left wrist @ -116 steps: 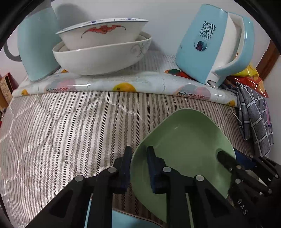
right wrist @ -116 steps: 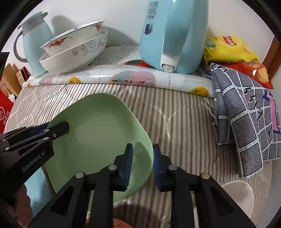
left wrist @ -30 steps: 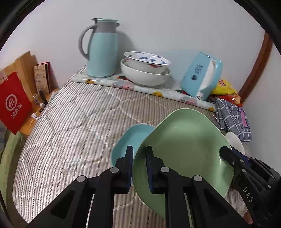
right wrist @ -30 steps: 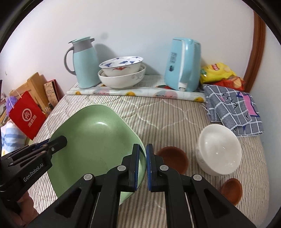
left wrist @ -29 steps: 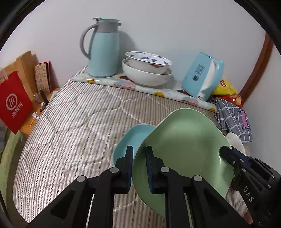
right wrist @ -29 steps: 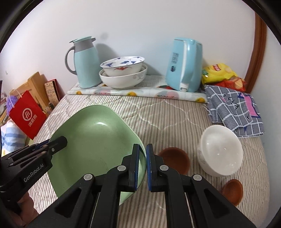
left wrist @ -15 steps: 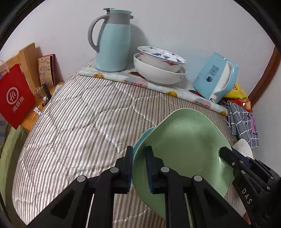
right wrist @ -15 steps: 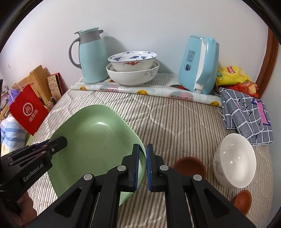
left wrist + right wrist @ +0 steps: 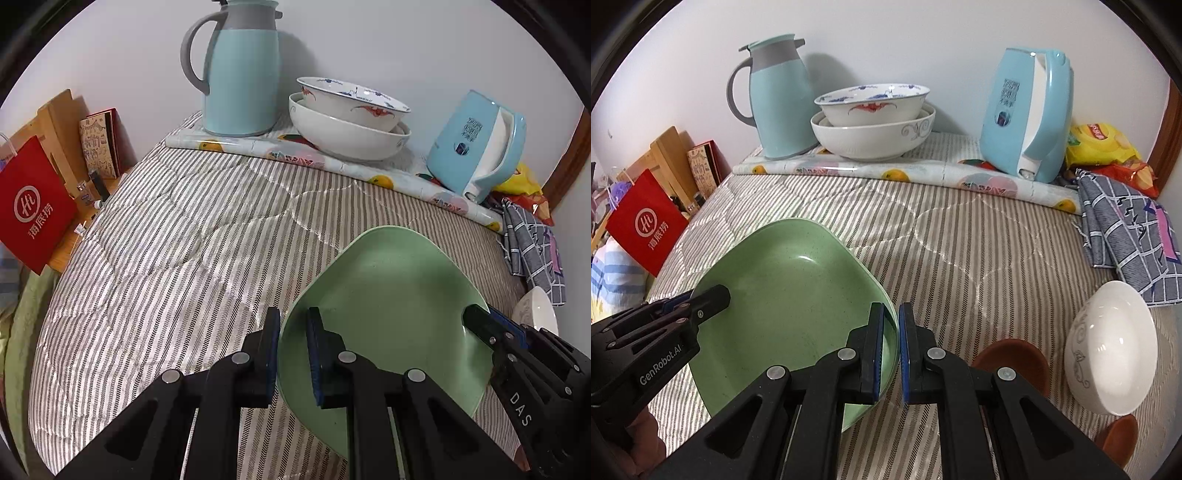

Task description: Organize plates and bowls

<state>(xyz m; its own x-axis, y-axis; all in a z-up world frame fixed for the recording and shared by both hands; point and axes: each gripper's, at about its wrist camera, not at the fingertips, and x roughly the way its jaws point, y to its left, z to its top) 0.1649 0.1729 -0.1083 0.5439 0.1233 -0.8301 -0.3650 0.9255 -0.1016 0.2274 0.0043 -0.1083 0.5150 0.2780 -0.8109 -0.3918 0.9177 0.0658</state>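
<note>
Both grippers' fingers point(image 9: 325, 365) clamped on speckled, rounded-square green plate point(image 9: 790, 291), striped quilt point(image 9: 177, 236)

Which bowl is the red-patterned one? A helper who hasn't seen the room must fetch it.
Look to the back wall, between the tall blue jug and the blue kettle. Two bowls sit nested there; take the upper bowl. It has a red motif outside and blue inside its rim, unlike the larger bowl beneath with grey scrollwork.

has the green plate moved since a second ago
Yes: the green plate went forward toward the stacked bowls, which look nearer, and it now hides the blue plate.
</note>
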